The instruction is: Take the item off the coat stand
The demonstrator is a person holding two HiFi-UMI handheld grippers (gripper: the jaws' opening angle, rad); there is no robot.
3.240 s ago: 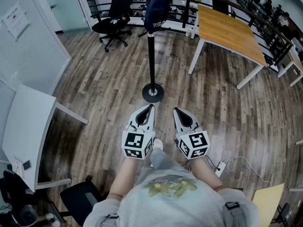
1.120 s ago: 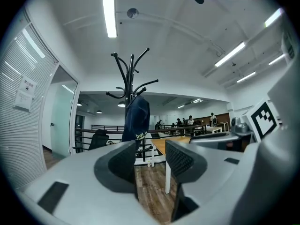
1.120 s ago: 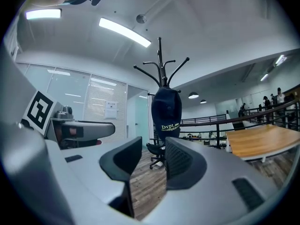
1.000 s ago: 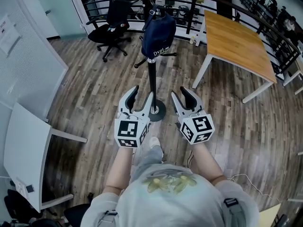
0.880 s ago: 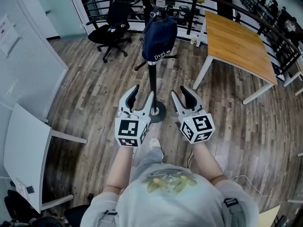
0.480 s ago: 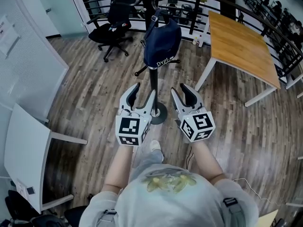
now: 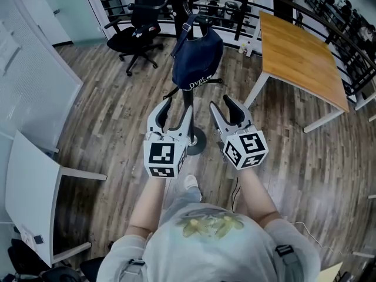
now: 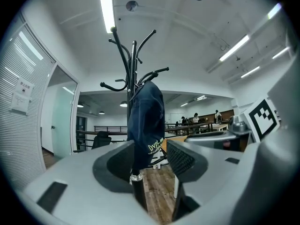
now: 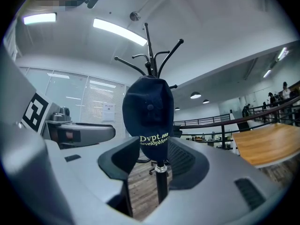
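Pointing left gripper [image 7: 176, 107] and right gripper [image 7: 221, 104] up at navy cap [image 7: 197, 63], hung high on coat stand [image 8: 133, 60], untouched. Opening both sets of jaws now, pads apart, nothing between yet: likely readying wide bite on soft crown. Flanking pole, probably to lift cap off hook.
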